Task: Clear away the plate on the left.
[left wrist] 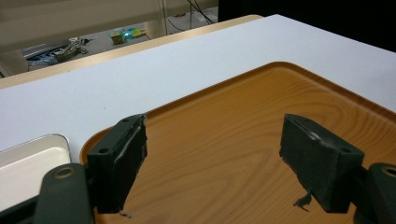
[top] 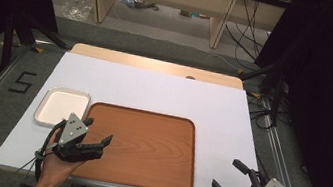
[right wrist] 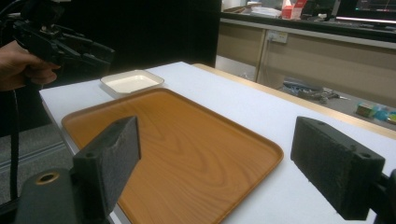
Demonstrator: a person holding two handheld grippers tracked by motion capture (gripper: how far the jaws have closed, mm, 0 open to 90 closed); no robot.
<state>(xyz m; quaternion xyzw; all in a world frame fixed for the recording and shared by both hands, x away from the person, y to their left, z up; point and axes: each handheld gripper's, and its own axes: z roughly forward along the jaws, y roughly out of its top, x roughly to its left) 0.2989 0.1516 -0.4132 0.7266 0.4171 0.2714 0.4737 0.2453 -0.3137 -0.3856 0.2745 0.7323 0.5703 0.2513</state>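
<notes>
Nearest to us, at the near edge of the white surface [top: 154, 91], we hold the two claws, both spread wide and gripping nothing. Our left claw [top: 97, 133] hovers over the near left corner of the wooden tray [top: 146, 146]; in the left gripper view its jaws stand well apart above the tray's bare grain [left wrist: 224, 154]. Our right claw [top: 228, 176] sits at the near right corner of the surface, just beside the tray's right rim, and in the right gripper view its jaws frame the tray [right wrist: 187, 140] from that side, with the other hand [right wrist: 21, 65] and its claw farther off.

Next, the tray itself lies flat along the near edge, roughly centred, with nothing on it. Just past its left end, toward the left edge of the surface, rests a small white rectangular dish [top: 62, 106] with a metal rim, close to the tray; we cannot tell whether they touch.

Farther off, a strip of bare wood [top: 159, 65] runs along the far edge.
</notes>
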